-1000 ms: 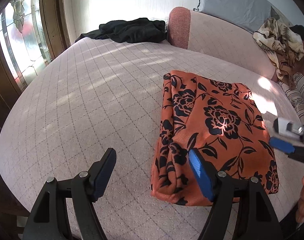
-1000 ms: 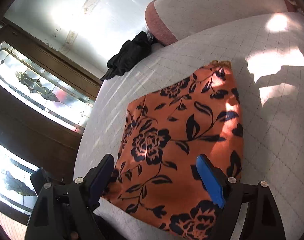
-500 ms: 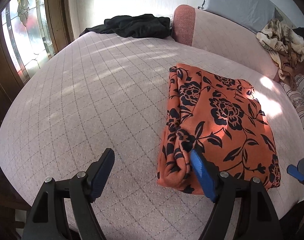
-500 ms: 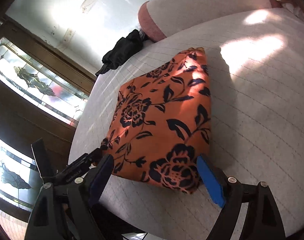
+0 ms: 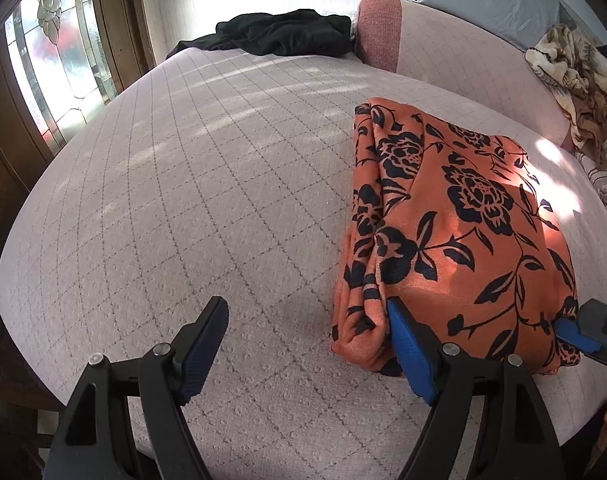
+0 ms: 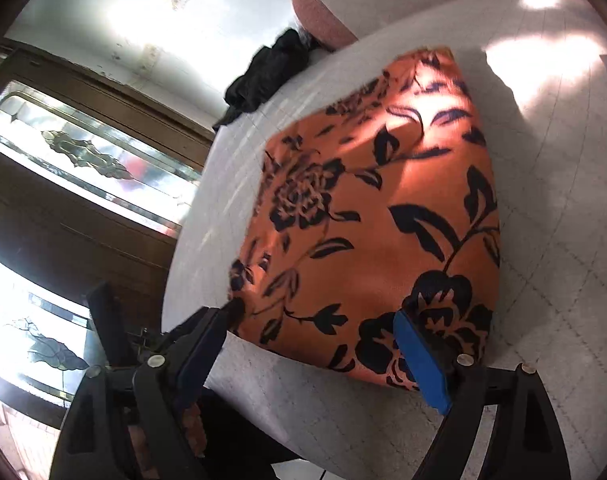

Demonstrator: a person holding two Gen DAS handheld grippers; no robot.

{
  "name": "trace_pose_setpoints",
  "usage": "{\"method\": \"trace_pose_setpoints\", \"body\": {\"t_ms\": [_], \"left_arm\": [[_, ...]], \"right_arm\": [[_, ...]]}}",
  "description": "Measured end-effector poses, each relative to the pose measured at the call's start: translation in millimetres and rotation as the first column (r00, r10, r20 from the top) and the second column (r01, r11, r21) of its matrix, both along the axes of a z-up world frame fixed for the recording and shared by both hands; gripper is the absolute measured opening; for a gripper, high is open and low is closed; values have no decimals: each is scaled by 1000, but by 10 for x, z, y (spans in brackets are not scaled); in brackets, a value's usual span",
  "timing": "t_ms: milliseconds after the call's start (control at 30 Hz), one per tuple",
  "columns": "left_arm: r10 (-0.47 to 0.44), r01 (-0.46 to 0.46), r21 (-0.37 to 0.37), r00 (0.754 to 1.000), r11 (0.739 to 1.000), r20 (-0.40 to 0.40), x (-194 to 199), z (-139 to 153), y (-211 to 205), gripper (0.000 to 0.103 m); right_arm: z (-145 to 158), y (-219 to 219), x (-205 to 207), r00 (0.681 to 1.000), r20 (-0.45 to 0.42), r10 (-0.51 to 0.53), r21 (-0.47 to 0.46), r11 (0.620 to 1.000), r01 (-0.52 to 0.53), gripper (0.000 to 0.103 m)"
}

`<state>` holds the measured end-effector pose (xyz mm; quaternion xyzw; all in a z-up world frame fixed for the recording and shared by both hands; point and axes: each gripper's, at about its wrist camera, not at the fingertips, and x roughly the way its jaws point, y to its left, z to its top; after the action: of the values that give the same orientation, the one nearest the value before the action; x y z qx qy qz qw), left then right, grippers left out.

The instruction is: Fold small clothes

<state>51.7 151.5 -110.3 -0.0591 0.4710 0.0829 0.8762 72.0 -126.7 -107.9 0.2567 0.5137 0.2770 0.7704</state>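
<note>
cloth: my folded orange flower cloth (image 5: 463, 236) lies on the bed (image 5: 207, 184).
left gripper (image 5: 307, 344): wide, just opening, holds nothing.
right gripper (image 6: 303, 344): wide, holds nothing.

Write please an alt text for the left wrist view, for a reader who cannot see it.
A folded orange cloth with black flowers lies on a pale quilted bed. The open left gripper is near the cloth's front left corner, and the tip of the right gripper is at the front right corner. A black garment lies at the far edge.
</note>
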Motion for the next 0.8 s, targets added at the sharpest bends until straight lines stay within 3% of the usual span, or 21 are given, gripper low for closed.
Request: {"method": "trace_pose_setpoints", "body": {"t_ms": [200,333,467,600,667,700,767,800], "left_arm": [[-13,13,0,1000,1000,19,-1,51,14,81],[-3,4,-7,996,1000,91,12,244,10,81],[-30,37,-52,991,998,131,148,322,-77,81],[-50,49,47,998,998,25,374,16,-218,82],[-48,47,32,998,998,32,367,-50,-204,83],[-46,45,33,998,998,36,359,-42,-200,83],[-53,52,44,998,998,41,359,-37,-196,83],[-54,52,37,998,998,41,356,-48,-186,83]], "right_arm": [[193,-119,-81,998,65,-22,28,999,21,88],[241,-486,-109,989,94,-116,-2,993,117,88],[-20,-776,45,980,-10,-199,-1,980,199,88],[-170,-674,196,985,-53,-166,42,985,168,88],[-301,-589,281,984,-102,-147,27,988,150,88],[-293,-556,291,986,-91,-142,14,990,144,83],[-176,-452,297,994,-45,-95,-41,995,93,47],[-100,-410,273,997,-16,-77,-71,995,76,36]]}}
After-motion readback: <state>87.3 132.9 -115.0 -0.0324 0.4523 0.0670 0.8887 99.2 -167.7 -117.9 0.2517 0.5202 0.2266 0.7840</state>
